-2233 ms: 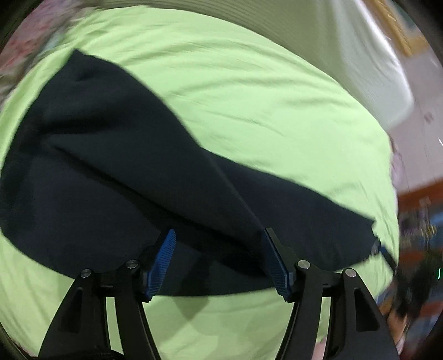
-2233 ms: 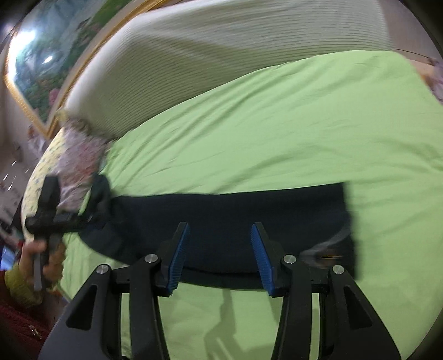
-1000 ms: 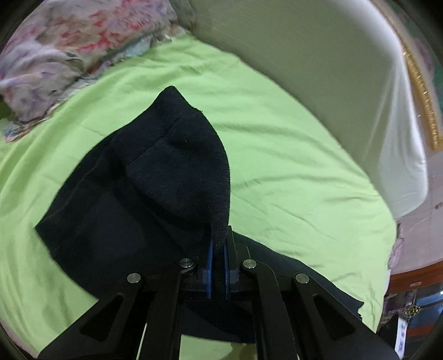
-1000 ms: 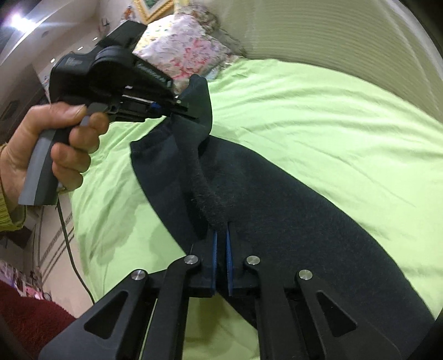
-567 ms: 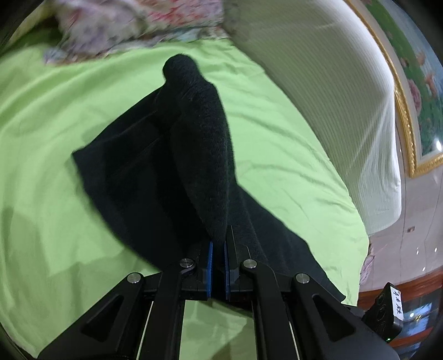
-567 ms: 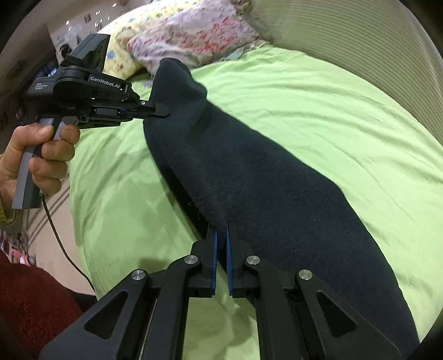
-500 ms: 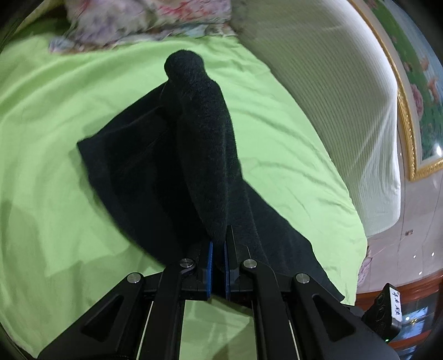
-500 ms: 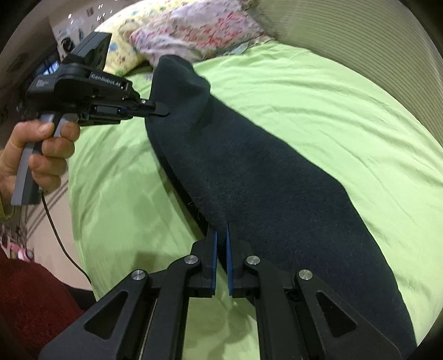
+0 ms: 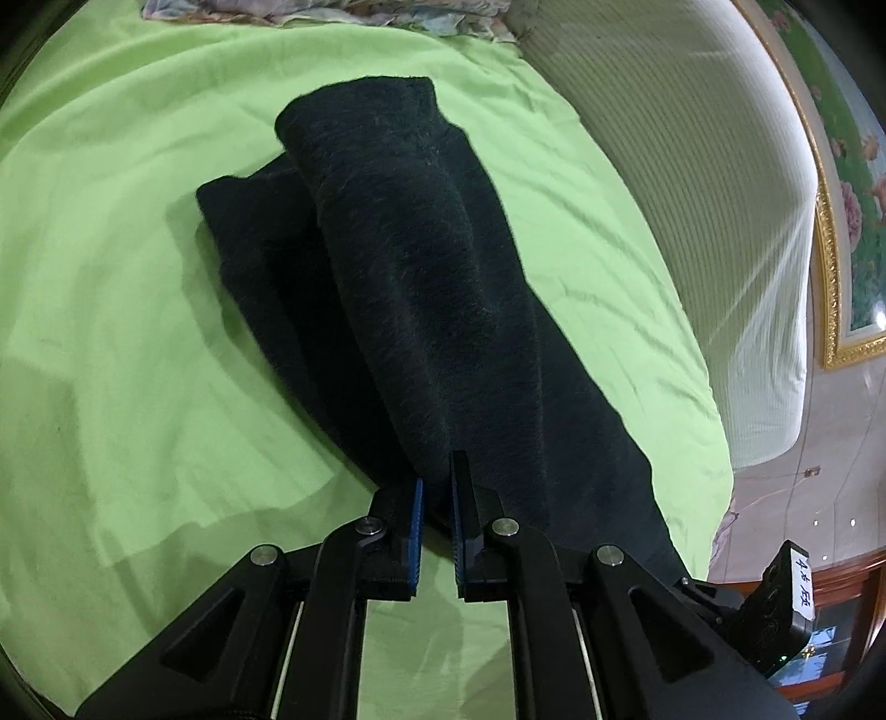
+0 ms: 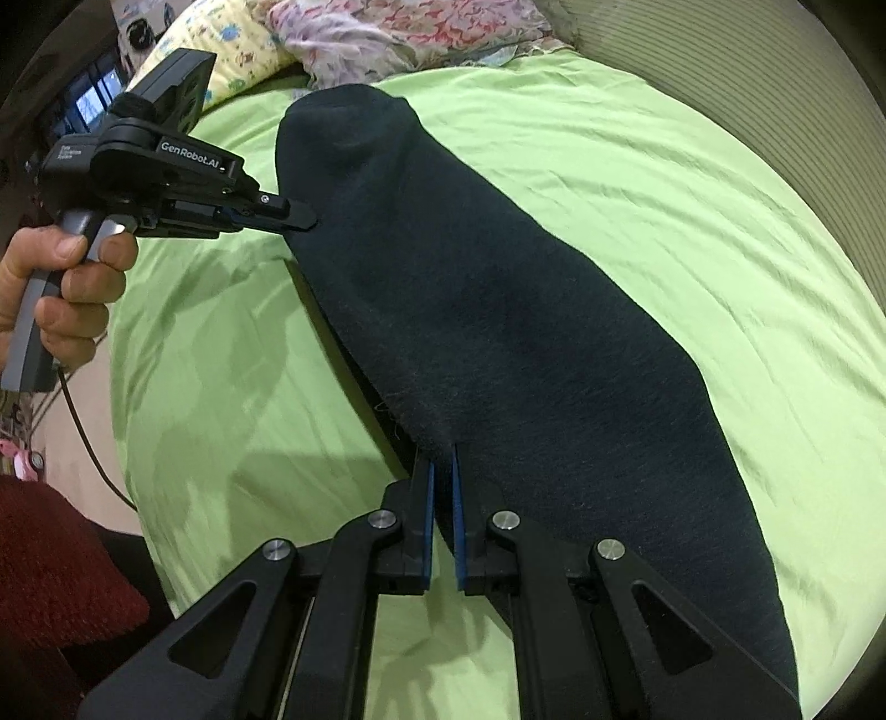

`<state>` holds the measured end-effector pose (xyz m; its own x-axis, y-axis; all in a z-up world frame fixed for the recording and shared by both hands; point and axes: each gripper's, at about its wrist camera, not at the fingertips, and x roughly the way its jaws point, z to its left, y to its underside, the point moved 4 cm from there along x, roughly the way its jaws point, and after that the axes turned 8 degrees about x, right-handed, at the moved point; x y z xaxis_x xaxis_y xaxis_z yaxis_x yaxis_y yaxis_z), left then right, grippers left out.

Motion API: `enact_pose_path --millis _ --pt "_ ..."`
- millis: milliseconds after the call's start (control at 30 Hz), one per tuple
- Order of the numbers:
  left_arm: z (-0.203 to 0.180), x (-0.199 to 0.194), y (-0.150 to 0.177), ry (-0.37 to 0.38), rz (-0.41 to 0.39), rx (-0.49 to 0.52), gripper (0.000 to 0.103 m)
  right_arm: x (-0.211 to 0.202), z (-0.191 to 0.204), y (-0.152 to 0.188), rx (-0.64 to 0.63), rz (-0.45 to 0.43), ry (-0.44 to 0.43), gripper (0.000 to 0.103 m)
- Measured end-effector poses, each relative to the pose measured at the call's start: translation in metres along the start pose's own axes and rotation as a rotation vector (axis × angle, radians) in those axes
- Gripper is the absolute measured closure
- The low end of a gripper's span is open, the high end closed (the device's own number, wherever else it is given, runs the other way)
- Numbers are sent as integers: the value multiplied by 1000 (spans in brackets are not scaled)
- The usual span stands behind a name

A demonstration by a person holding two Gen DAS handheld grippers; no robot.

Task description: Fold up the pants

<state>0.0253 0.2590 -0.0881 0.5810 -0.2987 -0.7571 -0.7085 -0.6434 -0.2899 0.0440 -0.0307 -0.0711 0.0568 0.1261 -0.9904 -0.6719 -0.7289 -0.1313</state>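
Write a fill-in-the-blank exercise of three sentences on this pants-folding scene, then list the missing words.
1. The dark pants lie on a sheet coloured ____.
2. The left gripper and the right gripper each pinch the pants' ____.
3. Beyond the pants sits a ____-patterned pillow.

Missing words: green; edge; floral

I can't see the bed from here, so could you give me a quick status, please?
Left gripper and right gripper both shut on the pants edge. Top layer draped over the lower one. Green sheet clear around them.
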Motion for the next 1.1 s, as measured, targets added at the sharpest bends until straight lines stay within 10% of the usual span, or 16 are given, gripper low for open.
enact_pose_path --millis 200,533,900,1100 --pt "4 1 0 -7 14 0 89 6 -4 -1 36 40 -20 95" --pt "15 -22 -18 -77 -6 -74 38 -18 -8 -14 171 -18 -145 79" --pt "45 -30 -48 -172 -7 -154 29 -27 -64 -70 435 -165 -171 67" --pt "58 -19 -55 -163 15 -182 29 20 -93 -99 468 -75 -142 67"
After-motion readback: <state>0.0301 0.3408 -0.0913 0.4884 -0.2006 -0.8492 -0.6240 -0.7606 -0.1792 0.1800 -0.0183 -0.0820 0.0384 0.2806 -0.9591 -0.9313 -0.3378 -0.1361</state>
